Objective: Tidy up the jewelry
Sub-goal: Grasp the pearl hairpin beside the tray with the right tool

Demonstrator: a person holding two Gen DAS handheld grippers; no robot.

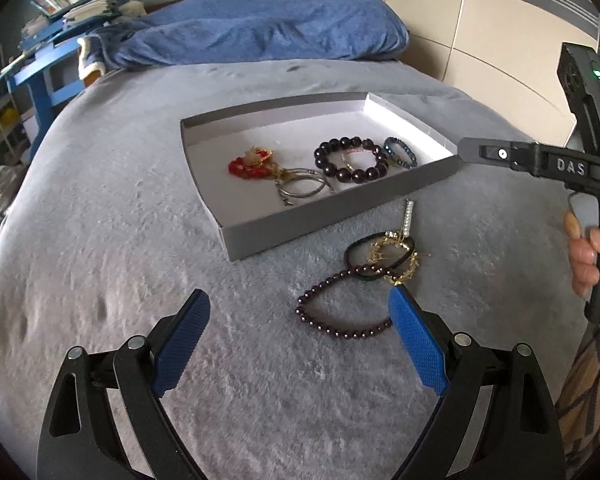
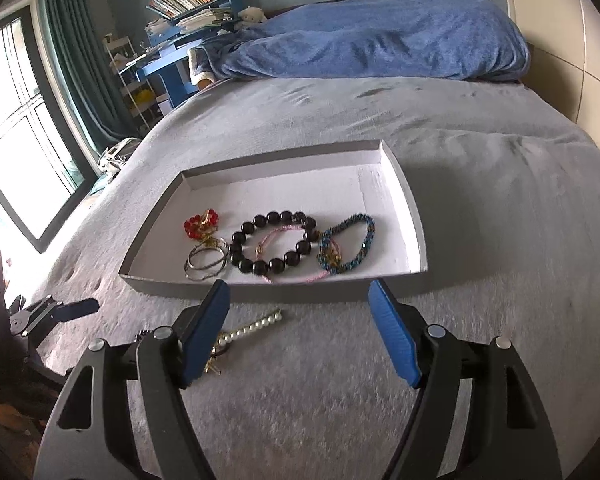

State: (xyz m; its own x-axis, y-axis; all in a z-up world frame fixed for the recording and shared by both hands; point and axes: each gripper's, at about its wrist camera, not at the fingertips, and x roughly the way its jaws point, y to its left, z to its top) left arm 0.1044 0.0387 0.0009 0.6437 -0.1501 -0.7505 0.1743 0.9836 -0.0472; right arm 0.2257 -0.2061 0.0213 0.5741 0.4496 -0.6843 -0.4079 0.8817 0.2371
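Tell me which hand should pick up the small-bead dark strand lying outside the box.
Left. Its open tongs already frame the dark bead strand on the blanket, while the right tongs face the box, empty.

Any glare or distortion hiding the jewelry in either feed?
Left wrist view: even light, sharp; fisheye bows the tray edges, yet the small-bead necklace reads clearly. Right wrist view: the window is blown out at left, but the tray's contents stay legible.

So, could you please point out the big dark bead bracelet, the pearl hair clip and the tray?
Big dark bead bracelet (image 2: 274,241): right wrist view, on a bottom bead.
Pearl hair clip (image 1: 408,218): left wrist view, mid pearl row.
Tray (image 2: 416,232): right wrist view, right wall.
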